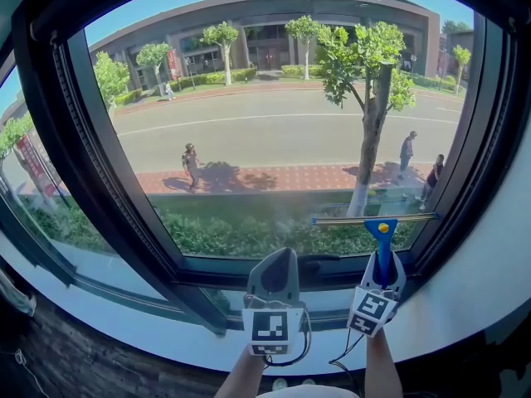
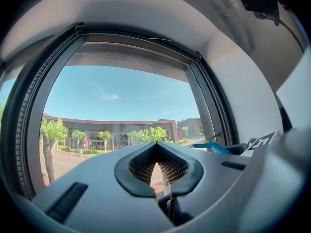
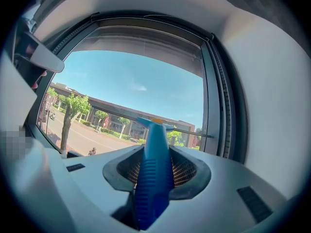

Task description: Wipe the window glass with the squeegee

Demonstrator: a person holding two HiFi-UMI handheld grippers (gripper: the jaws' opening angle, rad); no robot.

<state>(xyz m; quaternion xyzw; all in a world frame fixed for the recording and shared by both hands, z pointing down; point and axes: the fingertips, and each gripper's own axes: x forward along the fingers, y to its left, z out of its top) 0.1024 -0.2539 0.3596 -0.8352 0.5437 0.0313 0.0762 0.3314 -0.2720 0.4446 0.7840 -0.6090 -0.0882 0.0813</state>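
**A:** Quick one, how far along is it?

**B:** Mid-job, I'd say. The squeegee (image 1: 382, 240) is up on the window glass (image 1: 274, 123). Its blade lies level, low on the right part of the pane, just above the bottom of the window frame (image 1: 124, 214). Blade edge looks to be touching the glass, though the head view isn't sharp enough to be sure.

**A:** Who's holding it?

**B:** The right gripper (image 3: 154, 171), clenched round the blue ribbed handle. The handle runs straight up between the jaws and the pads pinch it from both sides. The left gripper (image 2: 156, 171) is closed on nothing, tips pressed together, with only street showing through the small gap below them. It hangs just beside the right one, near the white sill (image 1: 465, 305), and isn't touching the pane.

**A:** What's done, what's left?

**B:** Hard to call. The pane reads clear over most of its height (there's a faint hazy patch just left of the blade, which could be reflection). My guess is the bottom strip on the right is in hand. The left half of the bottom strip and that hazy patch likely still need a pass.

**A:** Containers? Bucket, spray bottle?

**B:** None in any view, so no contents to log.
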